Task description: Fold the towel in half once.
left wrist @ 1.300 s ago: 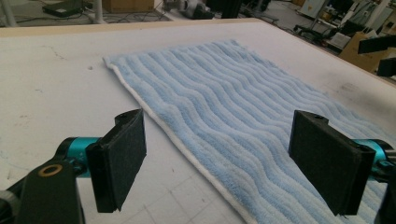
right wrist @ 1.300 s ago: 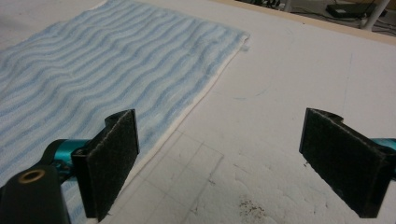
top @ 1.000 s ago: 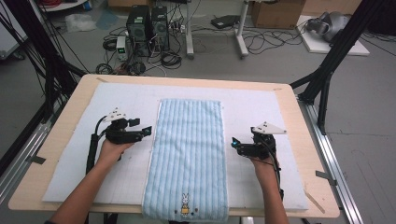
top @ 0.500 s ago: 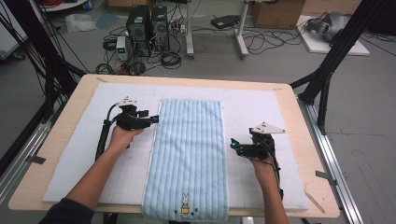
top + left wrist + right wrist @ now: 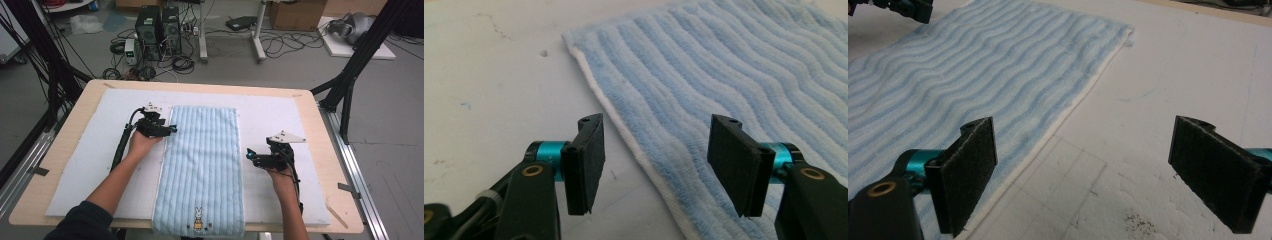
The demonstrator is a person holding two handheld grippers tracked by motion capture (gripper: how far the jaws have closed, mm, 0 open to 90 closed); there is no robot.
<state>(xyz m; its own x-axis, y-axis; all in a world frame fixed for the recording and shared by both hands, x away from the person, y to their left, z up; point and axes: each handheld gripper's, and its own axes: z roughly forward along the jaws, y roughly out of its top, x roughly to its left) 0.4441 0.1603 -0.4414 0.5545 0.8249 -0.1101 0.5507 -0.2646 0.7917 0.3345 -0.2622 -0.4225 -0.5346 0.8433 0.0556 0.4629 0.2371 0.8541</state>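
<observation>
Light-blue striped terry towel (image 5: pixel 202 170) lies flat lengthwise on the white foam-padded counter (image 5: pixel 85 160), both grippers beside its long edges.
Left gripper (image 5: pixel 172 129) jaws apart, straddling the white hem near the far corner; right gripper (image 5: pixel 248 154) jaws wide apart just off the right edge. Towel looks soft, light and floppy and will likely sag; pinch the hem or corners.
</observation>
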